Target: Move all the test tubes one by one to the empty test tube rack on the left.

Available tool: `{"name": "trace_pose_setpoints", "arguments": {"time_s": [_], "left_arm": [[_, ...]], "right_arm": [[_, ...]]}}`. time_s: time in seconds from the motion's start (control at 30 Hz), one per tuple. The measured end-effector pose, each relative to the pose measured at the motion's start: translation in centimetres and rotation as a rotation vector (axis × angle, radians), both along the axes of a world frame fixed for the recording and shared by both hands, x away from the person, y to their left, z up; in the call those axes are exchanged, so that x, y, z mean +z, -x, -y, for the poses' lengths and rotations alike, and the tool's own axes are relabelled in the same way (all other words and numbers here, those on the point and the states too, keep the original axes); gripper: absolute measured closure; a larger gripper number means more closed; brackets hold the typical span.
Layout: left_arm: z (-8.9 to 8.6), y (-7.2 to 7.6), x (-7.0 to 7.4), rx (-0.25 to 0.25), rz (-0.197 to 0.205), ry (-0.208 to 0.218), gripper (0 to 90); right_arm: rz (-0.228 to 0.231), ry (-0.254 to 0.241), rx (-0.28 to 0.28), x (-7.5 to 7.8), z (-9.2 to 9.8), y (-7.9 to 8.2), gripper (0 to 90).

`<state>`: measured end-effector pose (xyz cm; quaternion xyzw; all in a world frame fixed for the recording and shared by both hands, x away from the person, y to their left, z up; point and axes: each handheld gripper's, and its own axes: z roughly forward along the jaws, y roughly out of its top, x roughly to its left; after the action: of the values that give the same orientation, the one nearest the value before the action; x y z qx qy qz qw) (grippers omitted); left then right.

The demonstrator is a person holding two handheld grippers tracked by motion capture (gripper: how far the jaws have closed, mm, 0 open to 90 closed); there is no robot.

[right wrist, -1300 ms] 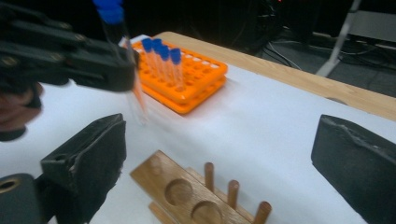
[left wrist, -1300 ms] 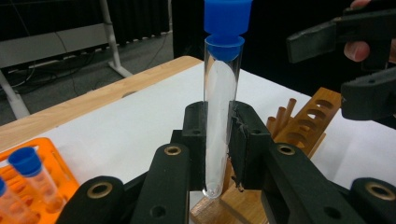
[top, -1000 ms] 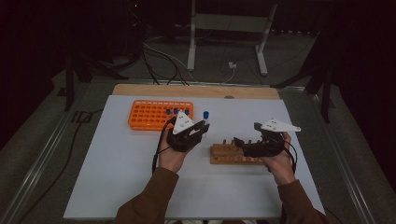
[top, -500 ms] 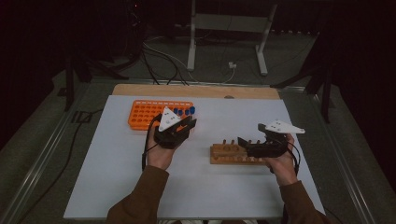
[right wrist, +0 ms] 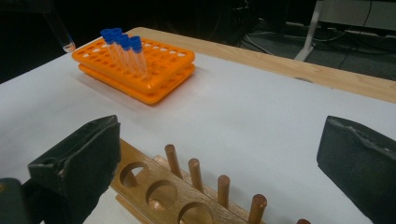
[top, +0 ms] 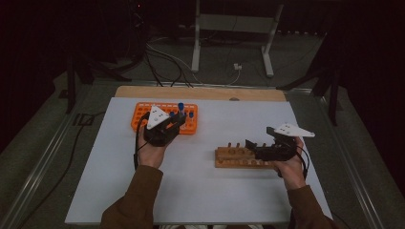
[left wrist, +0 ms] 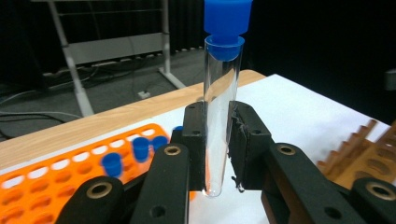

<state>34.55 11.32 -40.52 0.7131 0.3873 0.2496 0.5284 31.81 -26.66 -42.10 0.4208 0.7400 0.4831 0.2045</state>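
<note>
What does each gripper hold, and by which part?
The left gripper clamps a blue-capped test tube near its lower end; the right gripper is open, holding nothing.

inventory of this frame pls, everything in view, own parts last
test tube: 1, clear with blue cap, upright between the left gripper's jaws, above the orange rack
capped tubes in rack: a cluster, exact count unclear, clear with blue caps, standing in the orange rack
orange rack: 1, orange, far left part of the mat
wooden rack: 1, brown, holes and pegs, right of centre on the mat
mat: 1, white, covers the table
table edge: 1, light wood, beyond the mat
metal stand: 1, grey, on the floor behind
cables: several, on the floor
left gripper: 1, black, shut on the test tube
right gripper: 1, black, open over the wooden rack
</note>
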Motion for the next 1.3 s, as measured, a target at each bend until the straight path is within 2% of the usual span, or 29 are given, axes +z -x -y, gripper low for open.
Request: {"name": "trace_pose_setpoints", "arguments": {"time_s": [0.43,0.63,0.87,1.3], "left_arm": [[-1.3,-2.3,-1.4,0.113,-0.02,-0.028,78.4],[-1.8,-3.3,-2.1,0.166,-0.034,-0.012,78.4],[-2.3,-4.3,-2.9,0.232,-0.057,-0.02,78.4],[-2.2,-5.7,-4.6,0.266,-0.107,-0.061,78.4]], "right_arm": [[0.003,-0.005,-0.008,0.1,0.4,0.1,0.0],[0.004,-0.006,-0.011,0.1,0.5,0.1,0.0],[0.003,-0.007,-0.013,0.0,0.6,0.2,0.0],[0.01,-0.014,-0.004,-0.1,0.4,0.3,0.0]]}}
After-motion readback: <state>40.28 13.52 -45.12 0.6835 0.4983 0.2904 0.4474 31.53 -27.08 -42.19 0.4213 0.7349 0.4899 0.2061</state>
